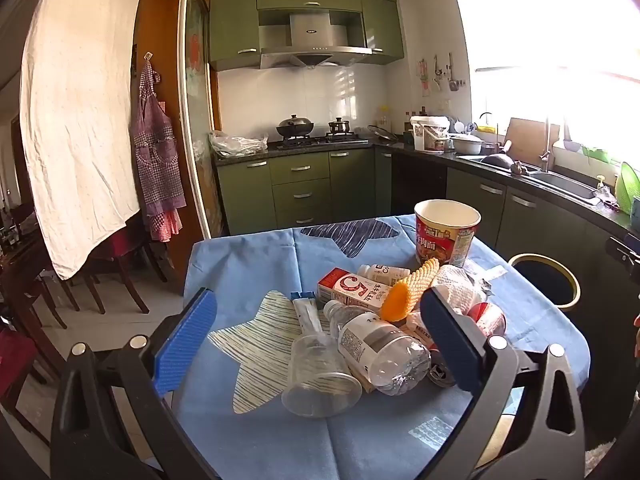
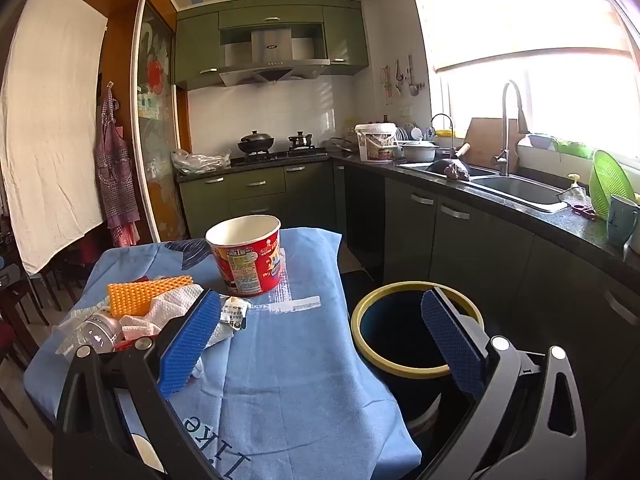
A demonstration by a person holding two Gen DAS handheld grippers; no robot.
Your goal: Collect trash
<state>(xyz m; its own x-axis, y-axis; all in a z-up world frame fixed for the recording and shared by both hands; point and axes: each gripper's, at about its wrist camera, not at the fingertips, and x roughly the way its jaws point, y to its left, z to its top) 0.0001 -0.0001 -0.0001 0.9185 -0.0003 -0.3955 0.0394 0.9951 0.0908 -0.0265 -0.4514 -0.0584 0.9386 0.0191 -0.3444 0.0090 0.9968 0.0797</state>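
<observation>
Left wrist view: trash pile [image 1: 360, 320] between wide-apart empty jaws; right jaws likewise apart, bin [image 2: 416, 330] between them.

Milk carton [image 1: 352, 290]: large "5".
Tablecloth [image 2: 288, 380]: "Like", seen upside down.
Noodle cup [image 1: 446, 232]: Chinese characters, partly legible.

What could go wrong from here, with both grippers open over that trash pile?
1. The water bottle lies on its side atop the plastic cup; a nudge may roll either off the table.
2. The noodle cup stands upright near the table's far edge; it may tip.
3. The bin sits below the tablecloth; releases could miss.
</observation>
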